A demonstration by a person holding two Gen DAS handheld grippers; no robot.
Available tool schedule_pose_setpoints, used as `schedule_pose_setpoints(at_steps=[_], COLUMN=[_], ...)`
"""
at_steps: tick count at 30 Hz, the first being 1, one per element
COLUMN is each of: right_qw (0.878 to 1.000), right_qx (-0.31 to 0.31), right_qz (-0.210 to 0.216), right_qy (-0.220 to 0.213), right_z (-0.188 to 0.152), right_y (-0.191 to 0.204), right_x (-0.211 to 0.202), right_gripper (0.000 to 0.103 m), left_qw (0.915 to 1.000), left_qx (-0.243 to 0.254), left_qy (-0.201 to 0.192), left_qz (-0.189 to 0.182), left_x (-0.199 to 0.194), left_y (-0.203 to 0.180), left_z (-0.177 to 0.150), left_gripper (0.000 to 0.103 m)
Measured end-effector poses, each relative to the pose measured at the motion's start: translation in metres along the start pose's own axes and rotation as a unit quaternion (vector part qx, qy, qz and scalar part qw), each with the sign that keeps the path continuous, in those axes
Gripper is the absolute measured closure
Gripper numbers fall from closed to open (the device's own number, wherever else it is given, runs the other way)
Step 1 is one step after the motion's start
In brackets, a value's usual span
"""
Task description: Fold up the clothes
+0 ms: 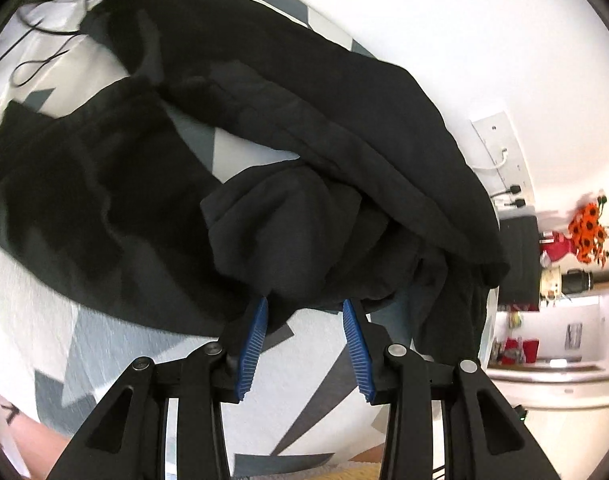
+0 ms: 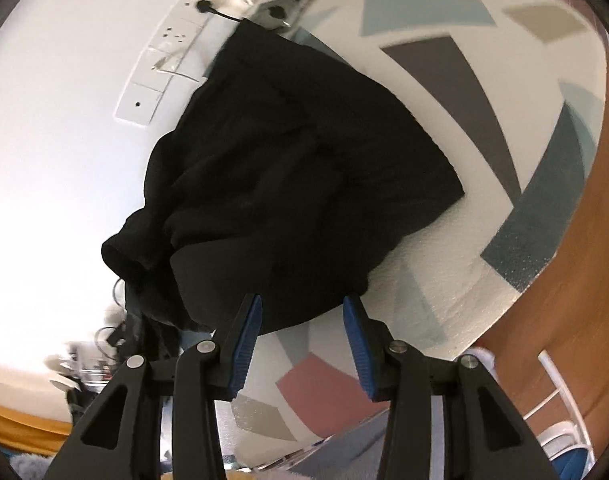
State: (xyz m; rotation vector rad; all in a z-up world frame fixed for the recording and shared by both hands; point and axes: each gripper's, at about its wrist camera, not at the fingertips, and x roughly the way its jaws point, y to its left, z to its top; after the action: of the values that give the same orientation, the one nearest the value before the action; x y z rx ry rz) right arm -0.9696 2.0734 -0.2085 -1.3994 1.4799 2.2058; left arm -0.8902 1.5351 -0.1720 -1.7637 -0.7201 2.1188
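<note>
A black garment (image 1: 232, 140) lies rumpled on a table covered with a white cloth with grey shapes (image 1: 64, 320). In the left wrist view my left gripper (image 1: 306, 308) is open, its blue pads (image 1: 256, 336) at the near edge of a bunched fold. In the right wrist view the same black garment (image 2: 296, 168) lies heaped on the patterned cloth (image 2: 464, 272). My right gripper (image 2: 302, 308) is open, its fingertips at the garment's near edge. Neither gripper holds cloth.
A white wall with a socket strip (image 2: 172, 52) and plugged cables runs along the table's far side. Black cables (image 1: 36, 52) lie at the far left. A wooden floor (image 2: 584, 280) and a white chair frame (image 2: 556, 400) are on the right.
</note>
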Motion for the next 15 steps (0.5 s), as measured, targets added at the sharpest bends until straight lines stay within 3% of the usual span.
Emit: schedule_pose_setpoints(at_steps=[5,8,10,12,15], right_qw=[0.998,0.999,0.998,0.994,0.987], right_qx=[0.048,0.005,-0.013,-0.024,-0.016], right_qz=[0.042,0.045,0.054,0.054,0.034], right_qy=[0.025,0.003,-0.030,-0.092,-0.159], right_z=[0.021,0.043,0.061,0.086,0.110], right_y=[-0.016,0.000,0.007,0.010,0.002], right_x=[0.017,0.010,-0.006,-0.039,-0.077], right_gripper=[0.058,0.090,0.092,0.094,0.094], left_qw=[0.9990,0.9973,0.9962,0.9947,0.9924], left_qx=[-0.044,-0.073,-0.087,-0.102,-0.122], left_qy=[-0.009,-0.006,-0.008,-0.010,-0.013], left_qz=[-0.005,-0.008,-0.003,-0.003,-0.007], left_x=[-0.001,0.005,0.012,0.015,0.021], left_y=[0.004,0.006,0.006,0.009,0.014], left_z=[-0.016,-0.027,-0.035,-0.041,-0.048], left_gripper=[0.065,0.065,0.065,0.065,0.065])
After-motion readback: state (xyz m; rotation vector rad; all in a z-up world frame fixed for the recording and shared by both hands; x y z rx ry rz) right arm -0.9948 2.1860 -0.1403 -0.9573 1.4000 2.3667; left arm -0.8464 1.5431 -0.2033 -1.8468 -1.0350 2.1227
